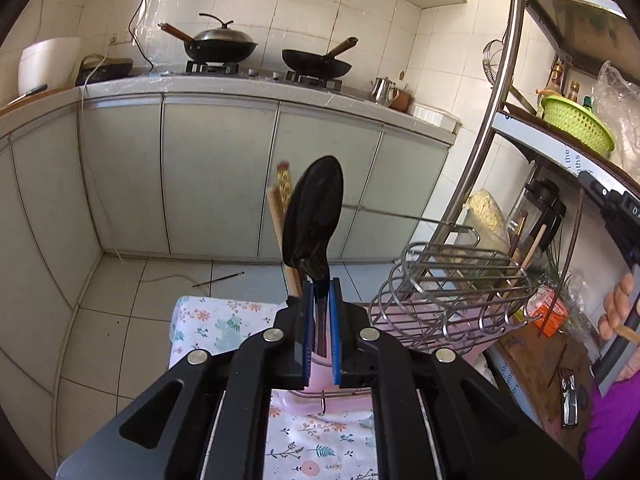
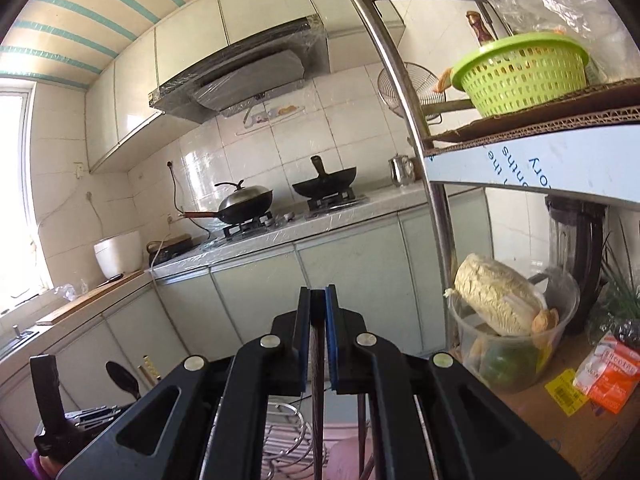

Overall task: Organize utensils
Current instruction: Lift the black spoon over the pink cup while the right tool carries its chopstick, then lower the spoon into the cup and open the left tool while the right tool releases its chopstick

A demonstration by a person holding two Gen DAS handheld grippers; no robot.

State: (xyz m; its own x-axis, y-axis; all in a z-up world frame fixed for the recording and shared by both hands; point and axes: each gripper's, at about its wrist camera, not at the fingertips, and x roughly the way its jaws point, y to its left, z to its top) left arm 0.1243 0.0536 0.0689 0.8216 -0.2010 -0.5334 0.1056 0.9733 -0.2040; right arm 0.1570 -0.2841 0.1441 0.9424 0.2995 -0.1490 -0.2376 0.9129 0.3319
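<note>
While pans [image 1: 221, 46] sit on the stove, floral cloth [image 1: 208, 322] covers the table.

The left gripper [image 1: 320, 300] is pointing forward and slightly upward, its jaws pressing together on the handle of a black spoon [image 1: 314, 216] standing upright between them. The right gripper [image 2: 318, 308] is tilting upward, its jaws pinching a thin dark chopstick [image 2: 317, 400]. The person's right hand [image 1: 618, 308] is wrapping around its grip at the edge of the left wrist view.

Shelf edge film [image 2: 532, 164]: upside-down fragments "the", "onths", "ory". Orange packet [image 2: 608, 376] print too blurred to read.
</note>
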